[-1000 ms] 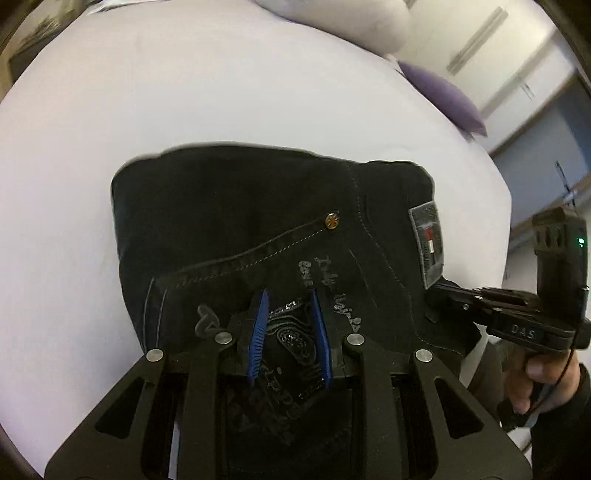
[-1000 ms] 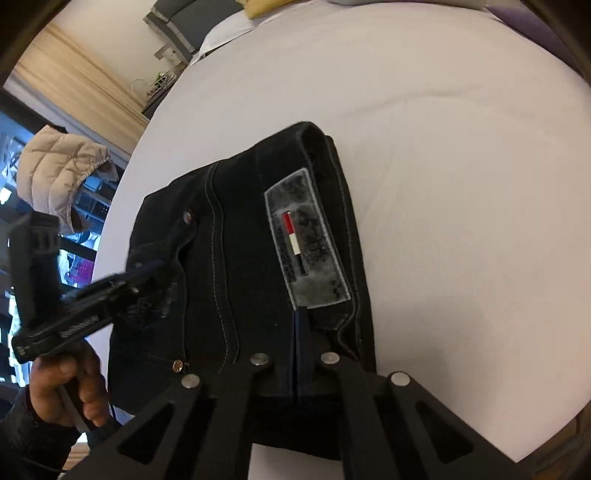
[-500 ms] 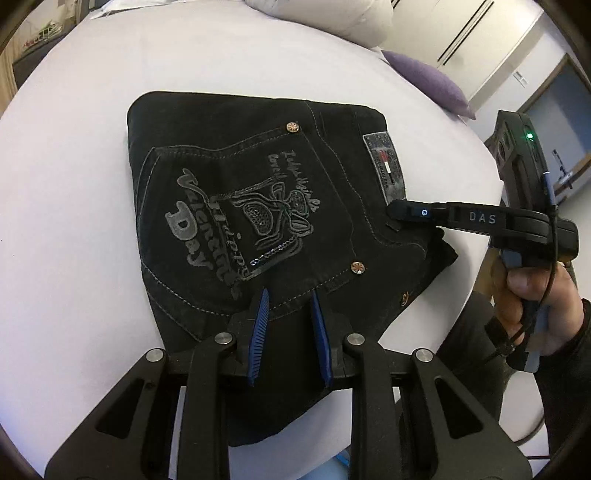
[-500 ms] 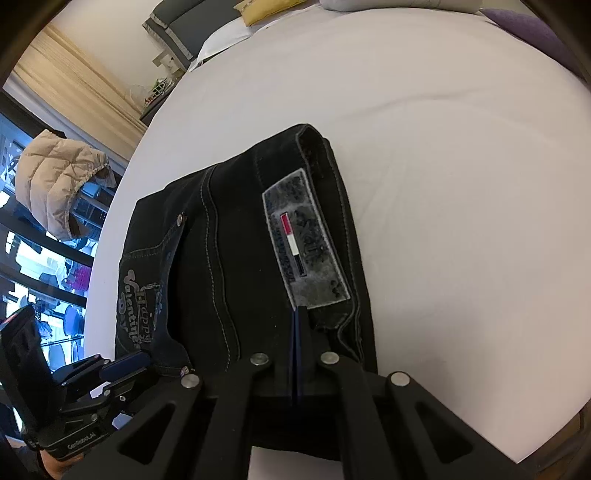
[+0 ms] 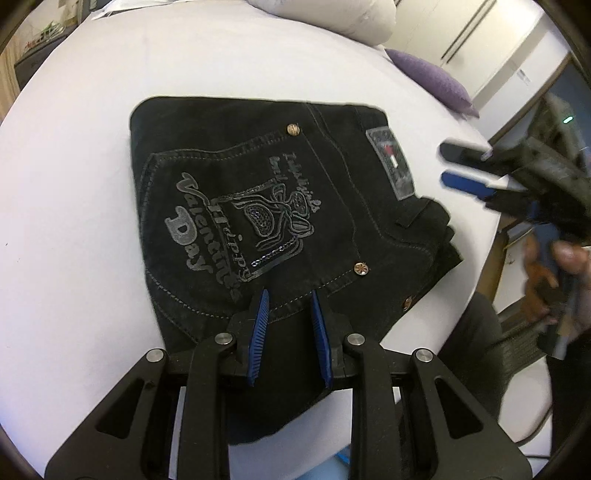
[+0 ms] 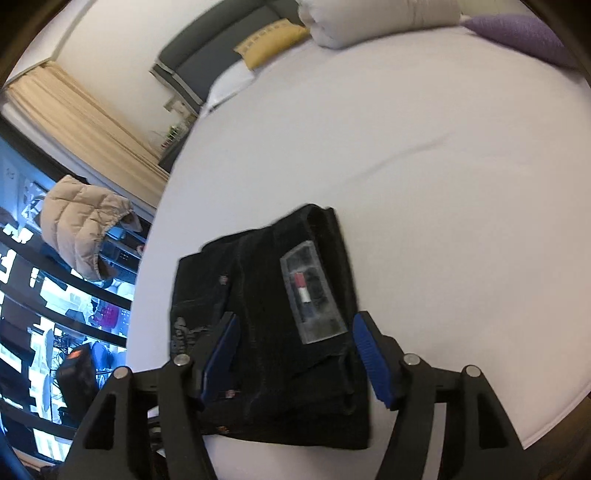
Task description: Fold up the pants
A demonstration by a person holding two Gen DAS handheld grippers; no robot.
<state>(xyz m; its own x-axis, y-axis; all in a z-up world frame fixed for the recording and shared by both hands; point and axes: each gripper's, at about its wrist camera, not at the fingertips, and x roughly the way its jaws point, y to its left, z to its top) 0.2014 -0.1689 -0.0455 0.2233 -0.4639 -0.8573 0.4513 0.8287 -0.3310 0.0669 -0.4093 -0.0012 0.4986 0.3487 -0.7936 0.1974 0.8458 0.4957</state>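
Black jeans [image 5: 266, 221] lie folded into a compact rectangle on the white bed [image 5: 74, 184], back pocket with grey lettering facing up. They also show in the right wrist view [image 6: 280, 325] with the grey label patch [image 6: 312, 295] on top. My left gripper [image 5: 288, 306] is open and empty, hovering over the near edge of the jeans. My right gripper [image 6: 295, 328] is open wide and empty, raised above the waistband end; it also shows blurred in the left wrist view [image 5: 465, 170].
A purple pillow [image 5: 432, 79] and a white duvet roll [image 5: 332, 14] lie at the far end of the bed. A yellow cushion [image 6: 269, 42] rests by the dark headboard. A beige puffer jacket [image 6: 81, 225] hangs left of the bed. The bed edge [image 5: 484, 258] runs on the right.
My right gripper has opened, let go of the waistband and pulled up and away. My left gripper has lifted back from the jeans, staying open. The jeans lie still.
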